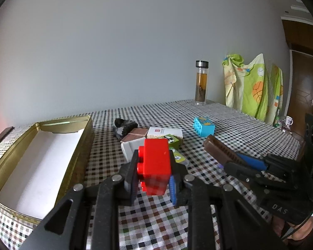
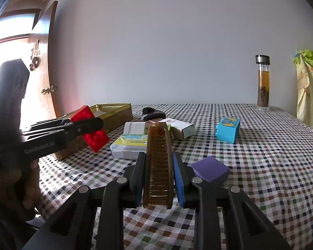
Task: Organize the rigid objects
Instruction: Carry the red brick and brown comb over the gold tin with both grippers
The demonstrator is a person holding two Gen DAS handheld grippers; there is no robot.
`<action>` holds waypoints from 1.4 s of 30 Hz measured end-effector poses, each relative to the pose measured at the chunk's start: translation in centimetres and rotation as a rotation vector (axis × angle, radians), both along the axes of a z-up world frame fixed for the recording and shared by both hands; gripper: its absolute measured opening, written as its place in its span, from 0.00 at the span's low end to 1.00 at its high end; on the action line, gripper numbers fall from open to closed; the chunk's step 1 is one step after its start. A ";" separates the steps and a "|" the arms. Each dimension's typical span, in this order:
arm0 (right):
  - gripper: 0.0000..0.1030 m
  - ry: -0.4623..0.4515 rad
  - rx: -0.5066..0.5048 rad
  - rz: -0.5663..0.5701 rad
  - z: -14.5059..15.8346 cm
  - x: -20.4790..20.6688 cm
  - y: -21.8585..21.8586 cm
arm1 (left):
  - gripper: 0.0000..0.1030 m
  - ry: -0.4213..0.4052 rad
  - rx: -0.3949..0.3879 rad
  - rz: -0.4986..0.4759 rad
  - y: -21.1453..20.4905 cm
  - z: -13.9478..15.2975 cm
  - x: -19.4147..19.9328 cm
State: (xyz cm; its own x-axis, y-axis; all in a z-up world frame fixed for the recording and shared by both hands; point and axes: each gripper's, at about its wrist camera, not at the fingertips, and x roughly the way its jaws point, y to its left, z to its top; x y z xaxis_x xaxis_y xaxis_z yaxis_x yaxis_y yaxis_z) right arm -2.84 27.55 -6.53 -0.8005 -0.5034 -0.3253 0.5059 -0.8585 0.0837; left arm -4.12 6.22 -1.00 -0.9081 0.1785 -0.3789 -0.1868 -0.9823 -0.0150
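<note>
1. Left gripper: jaws clenched on red brick, held above the worktop.
2. Right gripper: jaws grasping brown comb.
3. Gold tin, left: open, unfilled.
4. Risk: grippers close together; they may collide.

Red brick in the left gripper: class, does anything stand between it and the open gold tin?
Nothing visible does. The red brick is held above the checked tablecloth, and the gold tin lies open just to its left, with bare cloth between.

"GenRobot.AI" on the left gripper; "DAS" on the right gripper.
</note>
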 end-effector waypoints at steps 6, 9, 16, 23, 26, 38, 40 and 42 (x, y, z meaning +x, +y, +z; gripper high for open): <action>0.27 0.015 0.003 -0.032 0.1 0.2 -0.1 | 0.22 0.023 0.014 0.006 -0.6 0.2 0.3; 0.27 0.004 0.006 -0.047 0.3 0.0 -0.1 | 0.22 0.019 0.017 0.029 -1.4 0.3 0.4; 0.27 -0.009 -0.025 0.020 2.9 -0.3 -2.1 | 0.22 0.012 0.067 0.117 -5.9 1.4 0.9; 0.27 -0.041 0.006 0.177 6.2 -2.7 -8.3 | 0.22 -0.039 0.090 0.217 -11.2 2.2 -0.1; 0.27 -0.051 0.036 0.218 7.2 -4.4 -11.5 | 0.22 -0.079 0.089 0.253 -13.6 2.4 -1.2; 0.27 -0.181 0.106 0.283 7.8 -11.9 -22.0 | 0.22 -0.233 0.032 0.328 -19.7 2.2 -6.8; 0.27 -0.184 0.133 0.284 7.5 -12.6 -23.7 | 0.22 -0.262 0.036 0.332 -20.5 2.0 -7.6; 0.27 -0.202 0.156 0.284 7.0 -13.2 -25.2 | 0.22 -0.279 0.020 0.337 -20.6 2.0 -8.2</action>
